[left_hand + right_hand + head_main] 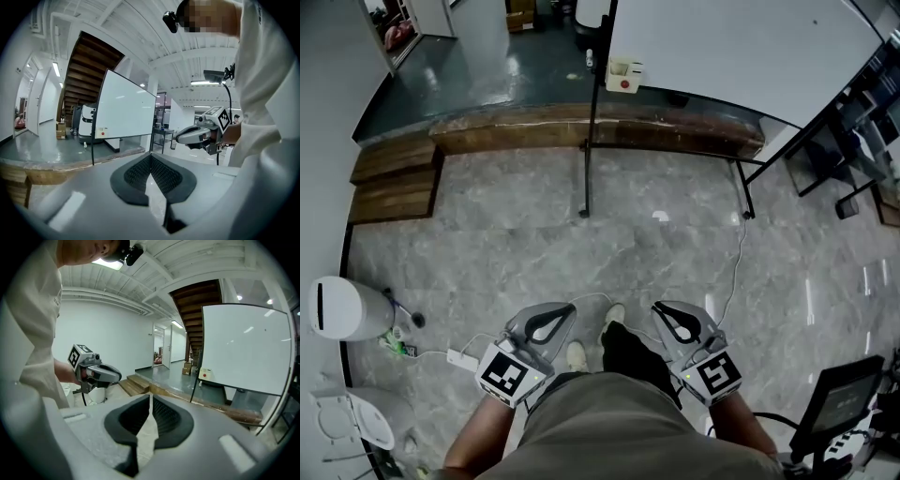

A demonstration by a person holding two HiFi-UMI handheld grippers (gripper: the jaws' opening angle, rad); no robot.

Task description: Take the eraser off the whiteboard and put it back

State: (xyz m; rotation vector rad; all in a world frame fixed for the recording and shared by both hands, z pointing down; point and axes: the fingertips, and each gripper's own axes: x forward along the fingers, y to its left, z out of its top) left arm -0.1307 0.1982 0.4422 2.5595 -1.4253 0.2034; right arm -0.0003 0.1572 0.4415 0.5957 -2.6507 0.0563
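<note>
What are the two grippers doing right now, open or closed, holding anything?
Left gripper: closed, holding nothing.
Right gripper: closed, holding nothing.

Looked steeply down from the head onto the left gripper (pixel 562 312) and right gripper (pixel 664 311) close below, rode just behind each one's jaws facing nearly level, and shared the distant whiteboard (pixel 741 47) in all three views.

No word, number or brand can be read anywhere: the cubes on the left gripper (pixel 555 317) and right gripper (pixel 667 317) bear only black-and-white square marker patterns, and the far eraser (pixel 623 75) on the whiteboard (pixel 741 47) shows just a red dot.
</note>
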